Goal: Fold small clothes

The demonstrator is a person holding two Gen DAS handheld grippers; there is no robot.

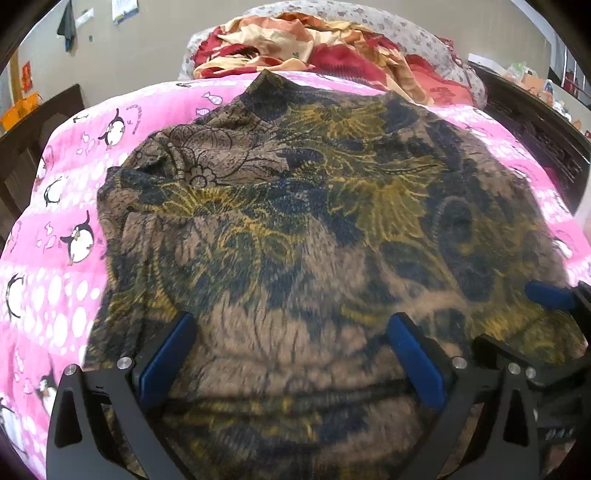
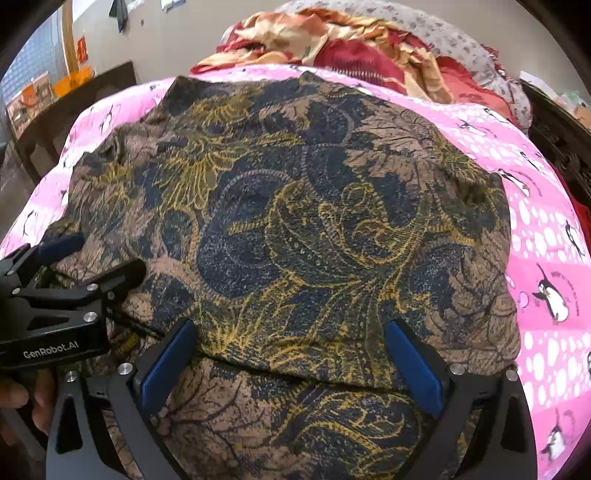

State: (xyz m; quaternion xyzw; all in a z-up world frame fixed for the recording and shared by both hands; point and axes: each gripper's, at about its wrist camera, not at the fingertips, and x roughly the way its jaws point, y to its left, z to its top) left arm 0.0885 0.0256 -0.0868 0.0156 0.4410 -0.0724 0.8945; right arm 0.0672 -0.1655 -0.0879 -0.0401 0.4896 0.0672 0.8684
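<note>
A brown garment (image 1: 295,221) printed with navy and gold flowers lies spread on a pink penguin blanket (image 1: 66,221). My left gripper (image 1: 291,325) hangs open over the garment's near part, and its blue pads (image 1: 170,354) stand wide apart with only flat cloth below. My right gripper (image 2: 291,328) is open too, above the garment (image 2: 314,221), where an upper layer ends in a folded edge (image 2: 295,373) between the fingers. The left gripper (image 2: 99,254) appears at the left of the right wrist view, and the right gripper's blue pad (image 1: 546,295) at the right edge of the left wrist view.
A heap of red, orange and cream cloth (image 1: 306,48) lies at the back on a grey flowered cover (image 1: 406,29). Dark wooden furniture stands left (image 1: 40,122) and right (image 1: 535,129) of the bed. A hand (image 2: 22,398) holds the left gripper's handle.
</note>
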